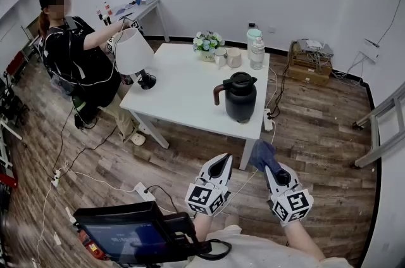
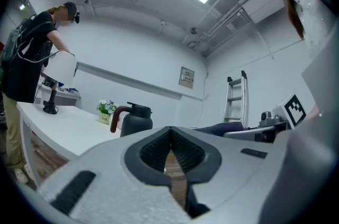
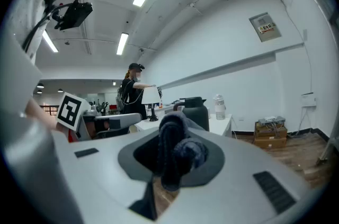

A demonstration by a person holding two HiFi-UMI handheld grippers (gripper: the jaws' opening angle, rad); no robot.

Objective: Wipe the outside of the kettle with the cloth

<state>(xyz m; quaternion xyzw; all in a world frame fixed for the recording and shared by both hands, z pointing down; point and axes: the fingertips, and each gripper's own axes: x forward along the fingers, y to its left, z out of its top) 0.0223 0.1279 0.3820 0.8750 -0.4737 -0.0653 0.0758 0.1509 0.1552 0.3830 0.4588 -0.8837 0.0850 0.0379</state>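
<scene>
Closest in, both grippers hang low in front of the person's body, over the wooden floor (image 1: 316, 134) and short of the table. The left gripper (image 1: 223, 159) has its jaws pressed together at the tips with nothing between them (only a sliver of floor shows through the gap behind the pads), so that hand is free. The right gripper (image 1: 271, 170) is the busy one: its jaws are clamped on the cloth (image 1: 261, 154), a dark blue bundle bunched up and poking out past the tips.

So the cloth is in hand, and that's as far as things stand. Step out to the white table (image 1: 183, 92) and there's the kettle (image 1: 241, 97), dark-bodied with a brown handle, upright near the table's near edge, lid on. It sits well apart from both grippers; nothing is touching it. By my reading, no wiping has begun. What's left is the whole job: bring the cloth up to the kettle, probably steady it with the free left gripper, and work around the outside.

Farther back on the table, two cups (image 1: 226, 57), a clear bottle (image 1: 256, 52) and a small flower pot (image 1: 207, 43). At the far left corner a second person (image 1: 79, 61) handles a white-shaded lamp (image 1: 134, 54).
</scene>
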